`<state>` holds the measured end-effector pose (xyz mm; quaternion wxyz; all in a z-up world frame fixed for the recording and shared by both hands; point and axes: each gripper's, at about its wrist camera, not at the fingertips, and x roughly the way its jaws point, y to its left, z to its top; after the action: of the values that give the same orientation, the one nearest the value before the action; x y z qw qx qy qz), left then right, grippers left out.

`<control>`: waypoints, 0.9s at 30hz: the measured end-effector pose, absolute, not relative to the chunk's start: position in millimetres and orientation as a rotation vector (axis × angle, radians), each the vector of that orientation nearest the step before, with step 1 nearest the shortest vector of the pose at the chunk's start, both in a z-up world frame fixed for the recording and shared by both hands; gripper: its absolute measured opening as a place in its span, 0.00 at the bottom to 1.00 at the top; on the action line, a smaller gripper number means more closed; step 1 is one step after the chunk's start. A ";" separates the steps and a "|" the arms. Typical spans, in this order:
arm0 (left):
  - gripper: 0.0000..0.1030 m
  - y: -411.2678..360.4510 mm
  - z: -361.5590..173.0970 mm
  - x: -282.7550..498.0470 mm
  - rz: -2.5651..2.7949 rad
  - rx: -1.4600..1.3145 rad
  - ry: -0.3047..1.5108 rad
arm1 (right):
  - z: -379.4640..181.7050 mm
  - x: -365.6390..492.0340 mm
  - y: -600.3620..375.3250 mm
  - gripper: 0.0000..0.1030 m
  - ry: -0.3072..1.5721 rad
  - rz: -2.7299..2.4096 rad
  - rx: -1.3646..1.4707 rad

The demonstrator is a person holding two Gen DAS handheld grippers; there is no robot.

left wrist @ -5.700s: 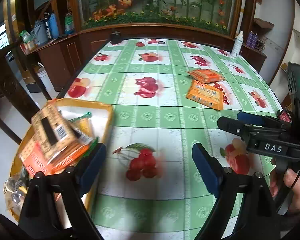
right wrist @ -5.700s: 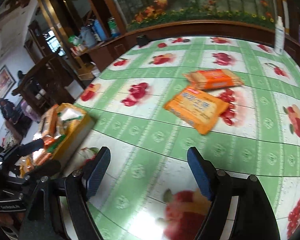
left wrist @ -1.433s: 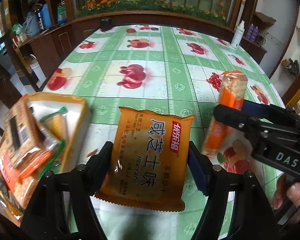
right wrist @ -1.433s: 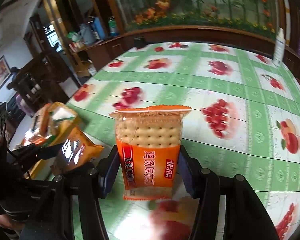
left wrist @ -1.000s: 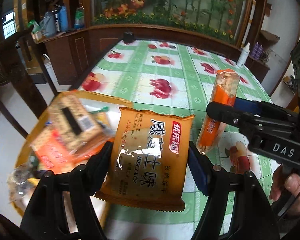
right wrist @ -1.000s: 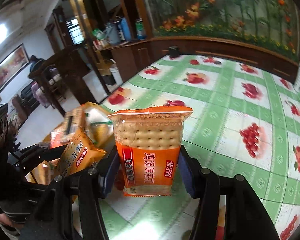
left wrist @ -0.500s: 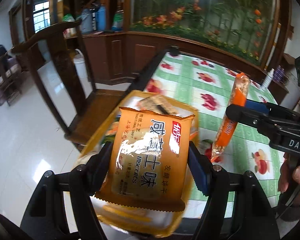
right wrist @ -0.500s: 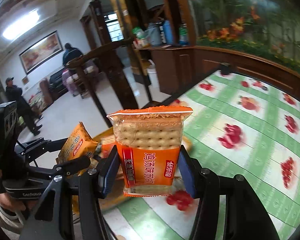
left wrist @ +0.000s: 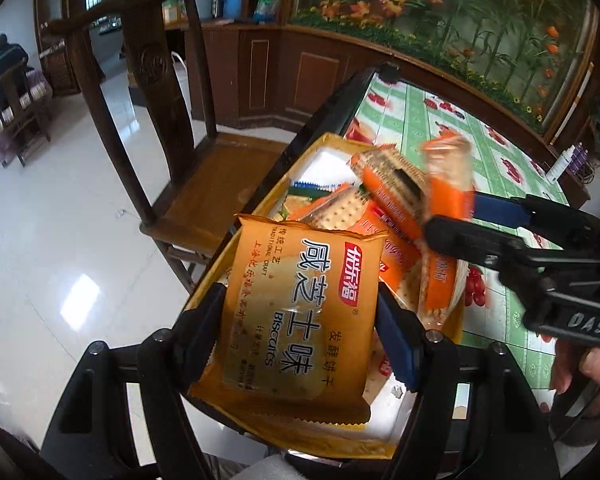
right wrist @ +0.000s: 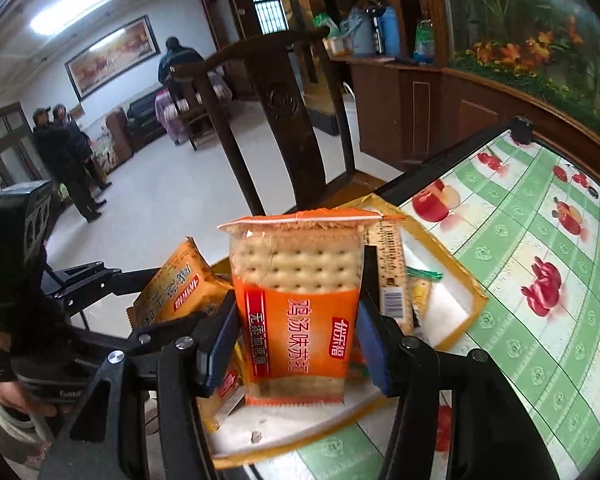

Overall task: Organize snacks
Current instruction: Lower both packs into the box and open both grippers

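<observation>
Orange-yellow foil biscuit pack (left wrist: 300, 316) is sitting pinched between the blue pads of the left gripper (left wrist: 300, 328), held flat-on to the cam w/ its top edge tilting away. Right gripper (right wrist: 294, 336) is pinching a clear-and-orange cracker pack (right wrist: 296, 304) upright, crackers showing thru the top half. Both packs are hanging over the yellow tray (right wrist: 474, 294), not yet let go; from the left wrist cam the right gripper's pack is blurring, so it's prob. moving.

Below & around them, the tray is already holding several other snack packs (left wrist: 388, 188), piled loosely, some leaning on each other. Tray is sitting at the corner of the table (right wrist: 540, 240), right by the edge, w/ a dark wooden chair (left wrist: 168, 128) just beyond.

Judging progress: the visible part of the green fruit-print tablecloth is showing no loose snacks, so these two look like the last ones, tho the far side isn't all in view. Left to do, approx.: lower both into a free spot in the tray, spread the grippers, pull back. The white gap at the tray's far end looks like the easiest landing.
</observation>
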<state>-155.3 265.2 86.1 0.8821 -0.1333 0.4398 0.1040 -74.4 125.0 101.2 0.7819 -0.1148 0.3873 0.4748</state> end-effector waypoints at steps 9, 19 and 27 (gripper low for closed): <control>0.70 255.5 74.1 -144.4 0.275 -0.193 0.892 | 84.1 -78.6 142.8 0.56 0.860 1.006 -0.272; 0.77 253.9 71.4 -148.2 0.360 -0.179 0.848 | 95.2 -79.6 122.1 0.72 0.826 1.017 -0.157; 0.88 236.4 91.2 -155.0 0.409 -0.156 0.734 | 96.9 -84.2 86.3 0.78 0.781 0.980 -0.053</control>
<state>-155.0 236.4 91.2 0.9101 -0.0755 0.3559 0.1982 -84.2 86.3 96.9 0.8098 -0.0248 0.3655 0.4583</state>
